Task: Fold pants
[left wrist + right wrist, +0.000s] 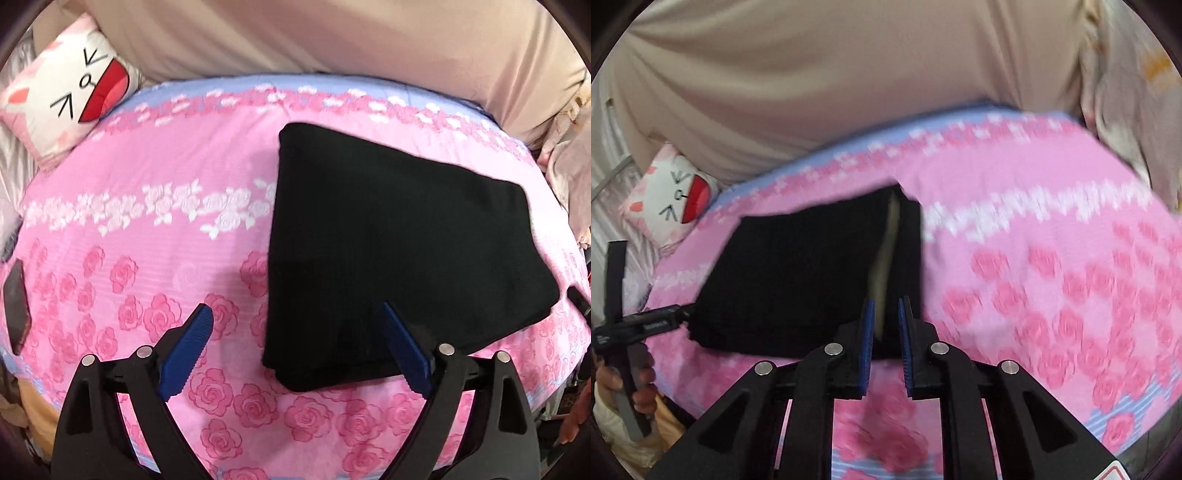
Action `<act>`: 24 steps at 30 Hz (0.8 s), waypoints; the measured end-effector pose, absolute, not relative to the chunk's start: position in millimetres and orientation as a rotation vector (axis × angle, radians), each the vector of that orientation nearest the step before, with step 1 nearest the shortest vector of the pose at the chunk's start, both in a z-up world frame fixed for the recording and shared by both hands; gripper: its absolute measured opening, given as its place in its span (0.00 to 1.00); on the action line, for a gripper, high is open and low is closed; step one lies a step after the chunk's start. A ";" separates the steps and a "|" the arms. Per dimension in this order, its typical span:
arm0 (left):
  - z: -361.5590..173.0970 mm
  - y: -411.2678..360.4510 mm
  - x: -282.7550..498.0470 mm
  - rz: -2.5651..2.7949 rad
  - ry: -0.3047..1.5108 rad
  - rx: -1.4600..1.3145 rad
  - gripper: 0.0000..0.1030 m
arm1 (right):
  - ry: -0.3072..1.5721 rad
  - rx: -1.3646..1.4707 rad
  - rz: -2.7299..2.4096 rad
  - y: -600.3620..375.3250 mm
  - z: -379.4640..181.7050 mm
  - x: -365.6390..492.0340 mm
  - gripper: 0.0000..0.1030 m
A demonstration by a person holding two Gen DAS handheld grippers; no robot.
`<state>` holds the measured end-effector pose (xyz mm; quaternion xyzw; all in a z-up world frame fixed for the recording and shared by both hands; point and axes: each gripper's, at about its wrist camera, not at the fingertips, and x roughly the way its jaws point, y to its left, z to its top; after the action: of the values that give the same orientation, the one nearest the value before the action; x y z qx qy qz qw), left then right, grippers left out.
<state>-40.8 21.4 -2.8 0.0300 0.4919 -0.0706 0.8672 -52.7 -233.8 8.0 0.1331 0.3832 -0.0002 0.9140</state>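
Folded black knit pants (399, 240), a flat trapezoid, lying on the pink rose-print bedsheet (155, 229), from centre toward 3 o'clock in the left wrist view. Left gripper (297, 334) with blue ribbed pads spread wide above the near edge of the pants at 6 o'clock, nothing between them, not touching the cloth.

Only in the right wrist view: a pale lining strip (886, 258) along a fold near the right edge of the pants (798, 273), which sit there between centre and 9 o'clock. Right gripper (886, 321) nearly pressed together, just a narrow slit between the pads; cloth behind that slit, whether pinched impossible to say. At 8 o'clock, a hand (631, 384) on a grey handle, with a black finger of the other tool reaching the left corner of the pants.

In both views: white cartoon-face cushion (70, 85) at 10 o'clock, beige fabric backdrop (314, 37) at 12 o'clock. Right view blurred.
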 end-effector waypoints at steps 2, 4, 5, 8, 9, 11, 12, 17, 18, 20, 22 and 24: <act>0.7 13.6 -40.6 -0.165 1.026 0.073 0.86 | 0.769 0.252 0.075 -215.8 18.1 -36.5 0.11; -0.5 4.9 -38.5 -0.153 1.022 0.102 0.86 | 0.790 0.256 0.151 -201.6 12.7 -17.4 0.11; -3.1 0.0 -35.9 -0.147 1.024 0.119 0.86 | 0.825 0.259 0.184 -195.2 2.0 -2.4 0.09; -16.2 -8.6 -26.5 -0.114 1.038 0.155 0.86 | 0.919 0.246 0.135 -195.7 -32.3 24.2 0.05; -20.8 -7.9 -24.8 -0.105 1.047 0.162 0.88 | 0.932 0.243 0.097 -202.7 -40.7 27.9 0.03; -26.4 -3.0 -20.0 -0.105 1.054 0.141 0.95 | 0.939 0.343 0.074 -232.4 -57.6 27.6 0.00; -26.4 -1.1 -20.8 -0.111 1.056 0.131 0.95 | 0.941 0.446 0.093 -245.4 -60.0 25.1 0.00; -20.9 2.6 -27.1 -0.136 1.050 0.121 0.94 | 0.905 0.334 0.138 -210.4 -13.0 32.6 0.05; -18.7 2.7 -29.3 -0.148 1.050 0.117 0.94 | 0.911 0.330 0.175 -201.5 -10.4 38.3 0.05; -14.2 2.8 -34.9 -0.163 1.036 0.118 0.94 | 0.945 0.314 0.260 -180.8 -16.7 61.3 0.05; -12.2 2.4 -39.2 -0.151 1.018 0.151 0.94 | 1.013 0.275 0.204 -179.3 -40.7 88.8 0.01; -12.3 7.4 -41.3 -0.110 1.003 0.185 0.94 | 1.039 0.263 0.103 -199.9 -55.8 101.9 0.00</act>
<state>-41.3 7.4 -12.3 0.0886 0.4798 -0.0526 0.8713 101.9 -199.9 -55.8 0.1250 0.4947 0.0490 0.8586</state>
